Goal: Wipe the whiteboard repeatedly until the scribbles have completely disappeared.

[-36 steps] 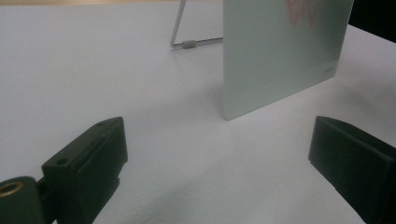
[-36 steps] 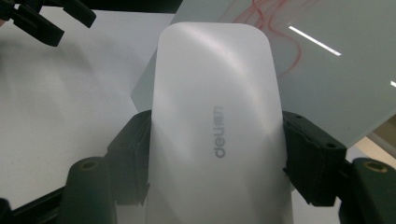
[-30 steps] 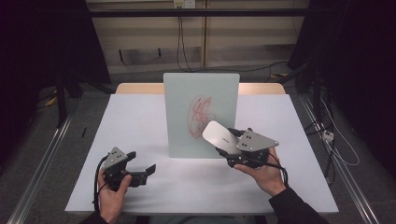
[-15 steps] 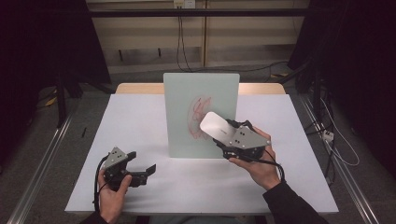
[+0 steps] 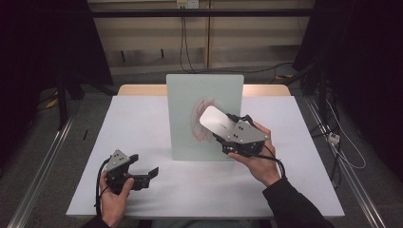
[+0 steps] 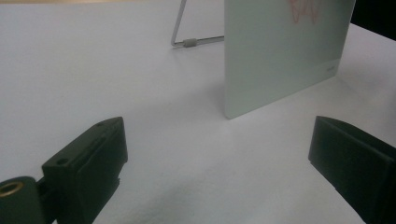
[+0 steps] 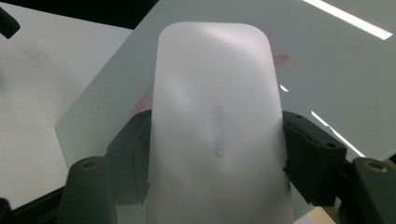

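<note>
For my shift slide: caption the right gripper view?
Right gripper clamps a white eraser against the red-scribbled whiteboard.

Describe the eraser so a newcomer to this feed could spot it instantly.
Start at the white table and find the upright frosted board standing at its middle. In front of the red scribbles is the eraser, clamped in the right gripper. It is the one white, rounded, oblong pad.
</note>
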Available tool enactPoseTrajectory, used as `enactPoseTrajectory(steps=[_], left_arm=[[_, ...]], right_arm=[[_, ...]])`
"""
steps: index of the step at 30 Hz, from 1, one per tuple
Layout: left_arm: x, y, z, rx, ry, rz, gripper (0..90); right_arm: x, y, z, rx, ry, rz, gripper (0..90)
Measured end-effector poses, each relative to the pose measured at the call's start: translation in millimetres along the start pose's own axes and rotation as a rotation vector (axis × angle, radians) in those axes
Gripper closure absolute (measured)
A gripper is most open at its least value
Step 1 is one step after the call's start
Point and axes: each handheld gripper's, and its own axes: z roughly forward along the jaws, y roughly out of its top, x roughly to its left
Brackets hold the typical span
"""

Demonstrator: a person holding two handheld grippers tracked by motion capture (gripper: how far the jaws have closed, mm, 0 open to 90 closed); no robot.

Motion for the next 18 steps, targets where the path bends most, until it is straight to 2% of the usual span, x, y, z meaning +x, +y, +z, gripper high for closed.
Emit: enactPoseTrajectory(steps=[18], left_arm=[[0.5, 0.0, -0.5, -0.003, -0.004, -0.001, 4.5]], right_arm=[[-21.4, 25.1, 16.5, -0.027, -0.051, -0.006, 31.6]])
